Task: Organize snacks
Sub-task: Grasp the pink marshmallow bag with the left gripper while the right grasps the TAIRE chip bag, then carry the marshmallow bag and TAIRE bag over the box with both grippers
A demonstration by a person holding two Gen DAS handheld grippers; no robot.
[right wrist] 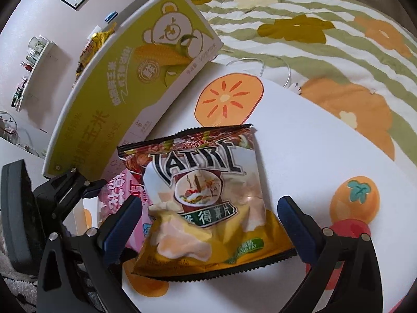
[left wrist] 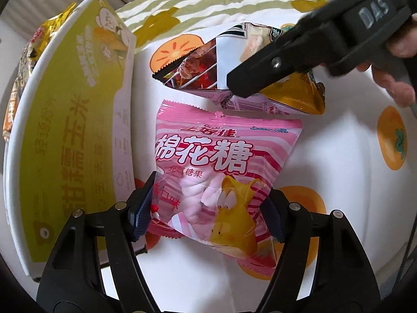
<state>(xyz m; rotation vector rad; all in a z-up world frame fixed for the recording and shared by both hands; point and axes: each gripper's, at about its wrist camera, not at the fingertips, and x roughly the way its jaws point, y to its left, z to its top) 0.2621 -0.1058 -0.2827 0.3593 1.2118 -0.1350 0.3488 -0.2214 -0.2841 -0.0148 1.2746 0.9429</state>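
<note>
A pink marshmallow bag (left wrist: 216, 167) lies on the white persimmon-print sheet (left wrist: 346, 156). My left gripper (left wrist: 208, 208) is open, its blue pads on either side of the bag's lower end. A chips bag (right wrist: 206, 200) lies just beyond the pink bag; it also shows in the left wrist view (left wrist: 208, 62). My right gripper (right wrist: 208, 221) is open and straddles the chips bag; in the left wrist view it (left wrist: 294, 62) reaches over that bag from the right. The pink bag's edge (right wrist: 114, 195) shows left of the chips.
A yellow-green corn snack box (left wrist: 70, 130) stands open on the left, with yellow snack packets (left wrist: 26, 60) inside it; it also shows in the right wrist view (right wrist: 125, 96). A striped flowered quilt (right wrist: 325, 36) lies beyond. A white cable (right wrist: 260, 65) rests on it.
</note>
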